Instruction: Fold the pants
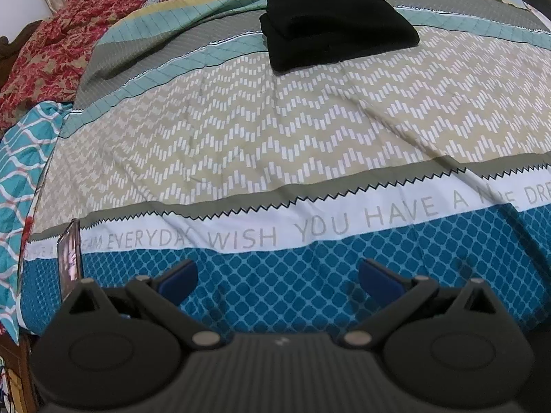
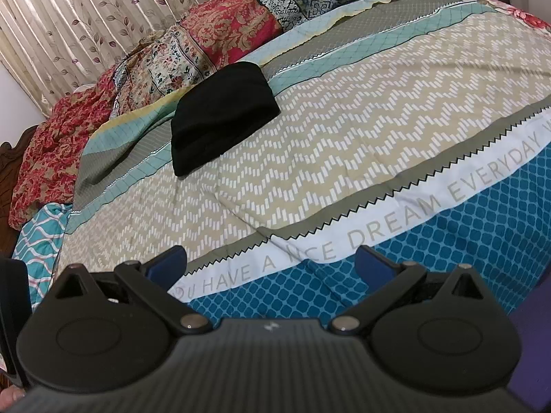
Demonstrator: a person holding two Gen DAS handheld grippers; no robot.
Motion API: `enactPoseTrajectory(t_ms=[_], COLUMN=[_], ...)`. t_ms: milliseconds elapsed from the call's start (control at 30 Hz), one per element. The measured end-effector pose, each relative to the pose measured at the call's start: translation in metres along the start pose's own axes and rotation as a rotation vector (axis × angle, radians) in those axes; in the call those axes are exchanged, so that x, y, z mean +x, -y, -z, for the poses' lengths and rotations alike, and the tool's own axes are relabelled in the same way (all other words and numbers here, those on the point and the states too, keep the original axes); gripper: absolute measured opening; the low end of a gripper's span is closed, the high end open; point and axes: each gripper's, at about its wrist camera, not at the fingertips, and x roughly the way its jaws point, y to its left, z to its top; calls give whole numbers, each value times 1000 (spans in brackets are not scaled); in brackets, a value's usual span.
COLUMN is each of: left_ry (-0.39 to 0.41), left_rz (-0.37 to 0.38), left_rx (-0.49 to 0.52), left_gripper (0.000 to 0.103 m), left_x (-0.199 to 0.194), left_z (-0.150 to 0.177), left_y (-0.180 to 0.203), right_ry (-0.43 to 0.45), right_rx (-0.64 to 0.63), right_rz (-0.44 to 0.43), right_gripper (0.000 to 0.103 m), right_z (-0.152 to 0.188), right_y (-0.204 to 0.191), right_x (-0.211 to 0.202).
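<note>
My left gripper (image 1: 278, 277) hangs over the near edge of the bed with its blue pads spread wide and nothing between them; my right gripper (image 2: 270, 263) is the same, jaws wide apart and empty, over the blue lattice band of the bedspread (image 1: 310, 130). Neither one touches any cloth.

The pants (image 1: 335, 24) lie far from me, well apart from both grippers, on the grey and teal stripes near the far side of the spread. They are black and already gathered into a compact, thick bundle with several layers showing along its near edge (the fabric is so dark that I cannot make out seams or a waistband). In the right wrist view the pants (image 2: 220, 113) sit to the left of centre, just in front of the heap of patterned quilts (image 2: 193, 44) by the curtain (image 2: 86, 10).

As I judge it, the folding itself looks done: the bundle is squared, stacked and lying flat, with no loose leg trailing out. What is left, if anything, seems small: perhaps a tidy of the slightly bulging near edge. A phone (image 1: 70, 258) stands propped at the near left edge.
</note>
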Motion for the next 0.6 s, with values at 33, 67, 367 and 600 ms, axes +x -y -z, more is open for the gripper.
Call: enactPoseTrajectory(t_ms=[33, 67, 367, 600], left_ry=[0, 1, 0, 20], left_rz=[1, 1, 14, 49], left_rx=[0, 1, 1, -3], left_gripper=[103, 103, 103, 103], left_x=[0, 0, 1, -3], left_z=[0, 0, 0, 0], left_y=[0, 0, 0, -1], right_ry=[0, 0, -2, -1], right_rx=[1, 1, 2, -1], right_rz=[0, 0, 1, 3], right_gripper=[103, 103, 103, 103], right_z=[0, 0, -1, -1], right_y=[0, 0, 0, 0], right_x=[0, 0, 0, 0])
